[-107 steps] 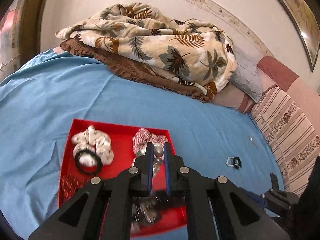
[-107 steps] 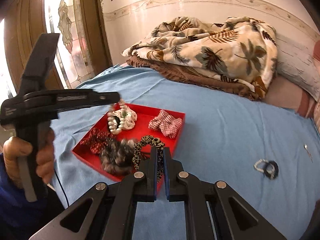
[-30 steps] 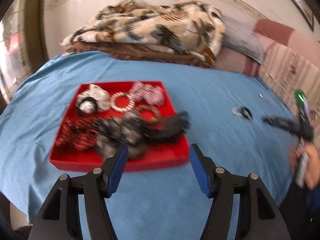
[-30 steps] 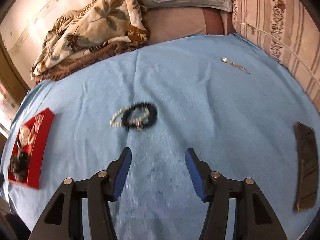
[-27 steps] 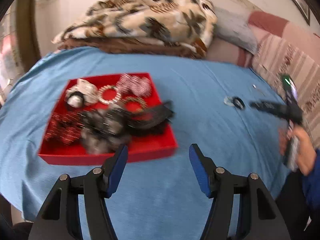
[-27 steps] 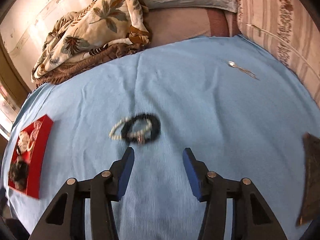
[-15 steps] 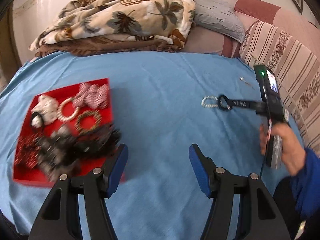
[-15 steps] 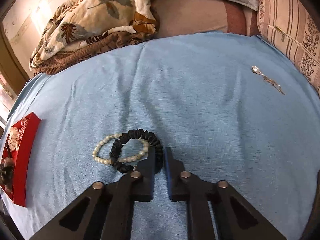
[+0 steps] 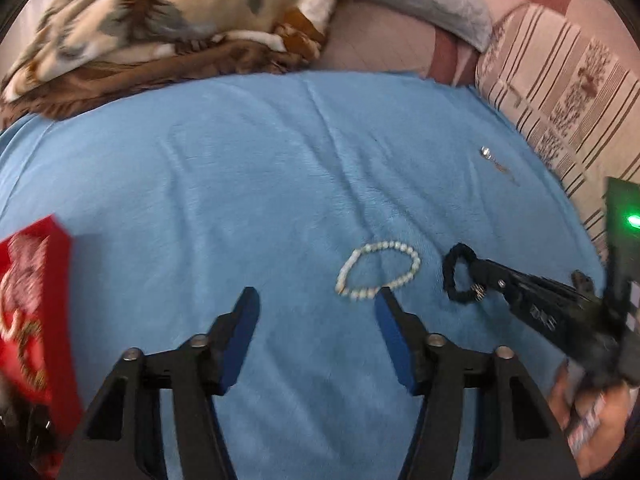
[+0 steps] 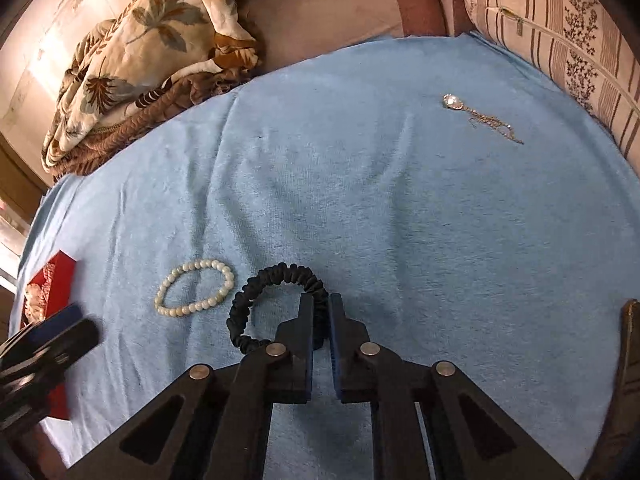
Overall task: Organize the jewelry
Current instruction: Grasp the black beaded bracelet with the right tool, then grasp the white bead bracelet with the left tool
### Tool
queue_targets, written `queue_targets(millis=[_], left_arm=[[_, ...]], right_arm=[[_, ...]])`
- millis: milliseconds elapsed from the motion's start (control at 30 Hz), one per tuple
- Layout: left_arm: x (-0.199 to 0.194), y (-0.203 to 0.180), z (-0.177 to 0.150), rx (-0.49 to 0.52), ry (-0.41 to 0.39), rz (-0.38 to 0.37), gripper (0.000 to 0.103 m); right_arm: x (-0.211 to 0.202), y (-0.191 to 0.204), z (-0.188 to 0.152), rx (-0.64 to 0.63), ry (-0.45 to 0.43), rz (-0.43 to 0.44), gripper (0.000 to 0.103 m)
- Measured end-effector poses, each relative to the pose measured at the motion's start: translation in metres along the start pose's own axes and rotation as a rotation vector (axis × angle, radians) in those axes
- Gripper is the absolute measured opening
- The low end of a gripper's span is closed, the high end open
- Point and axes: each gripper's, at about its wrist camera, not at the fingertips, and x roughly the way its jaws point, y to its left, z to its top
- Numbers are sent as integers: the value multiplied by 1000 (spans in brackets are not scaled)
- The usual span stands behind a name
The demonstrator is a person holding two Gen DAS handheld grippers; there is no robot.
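Blue bedsheet (image 10: 360, 200) all around me, rumpled blanket (image 10: 132, 64) piled at the head of the bed, striped cushion (image 10: 560, 24) off to the side, and the red tray (image 9: 36, 320) sitting well away at the left edge. My right gripper (image 10: 320, 312) has its fingers pinched nearly together on the black scrunchie (image 10: 256, 292), biting one side of the loop while the rest of it lies on the sheet. My left gripper (image 9: 316, 312) is coming in over the pearl bracelet (image 9: 378, 270), fingers about half wide and closing, with nothing between them yet; the bracelet lies just ahead of the right-hand tip. Scrunchie and bracelet lie just beside each other, close but apart as far as I can tell. Over by the cushion there's a silver necklace (image 10: 480, 118) with a round pendant, untouched. Now the risks, as I read them: my hold on the scrunchie is thin, on soft fabric, so a quick lift could let it slide out. The bracelet is a flat ring of round beads on soft cloth; if my left fingers close from here they may catch sheet, or nudge the beads aside. And the two grippers are working close together, so they could knock each other.
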Motion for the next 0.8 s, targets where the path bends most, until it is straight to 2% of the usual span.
queue_targets(millis=[167, 433, 500, 533, 667, 800], left_arm=[[34, -14, 11, 46, 46, 17, 41], [44, -31, 10, 110, 1, 78, 39], [41, -37, 7, 129, -6, 76, 8], [39, -39, 6, 135, -2, 75, 5], [17, -41, 0, 128, -14, 35, 5], [-21, -38, -7, 124, -54, 11, 5]], right_arm=[[3, 4, 1, -17, -7, 4, 9], [11, 5, 8, 2, -12, 25, 10], [12, 5, 9, 5, -16, 27, 9], [11, 4, 9, 17, -19, 36, 9], [9, -4, 8, 66, -29, 72, 8], [6, -5, 5, 83, -47, 63, 8]])
